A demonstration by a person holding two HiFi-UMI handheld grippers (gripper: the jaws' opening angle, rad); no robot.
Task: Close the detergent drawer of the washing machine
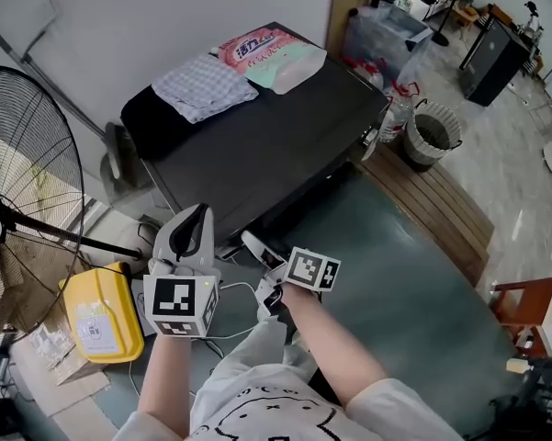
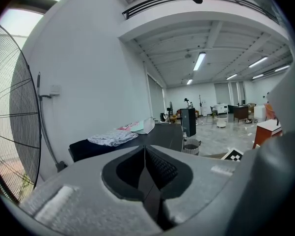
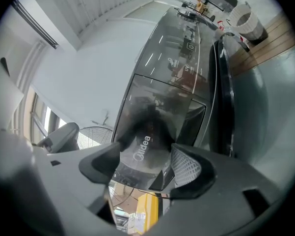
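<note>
The black washing machine (image 1: 276, 145) stands in front of me, seen from above. Its glossy detergent drawer front (image 3: 145, 144), marked Midea, sticks out at the machine's upper left corner. My right gripper (image 1: 259, 249) is at that corner, open, with the drawer front (image 1: 253, 240) lying between its two jaws (image 3: 147, 154); whether the pads (image 3: 185, 167) touch it I cannot tell. My left gripper (image 1: 198, 215) is held up to the left of the drawer, pointing upward, shut with nothing in it (image 2: 145, 151).
A folded cloth (image 1: 205, 85) and a pink package (image 1: 274, 55) lie on the machine's top. A standing fan (image 1: 18, 182) and a yellow container (image 1: 96, 315) are at the left. A wicker basket (image 1: 432, 134) and wooden boards (image 1: 441, 209) are at the right.
</note>
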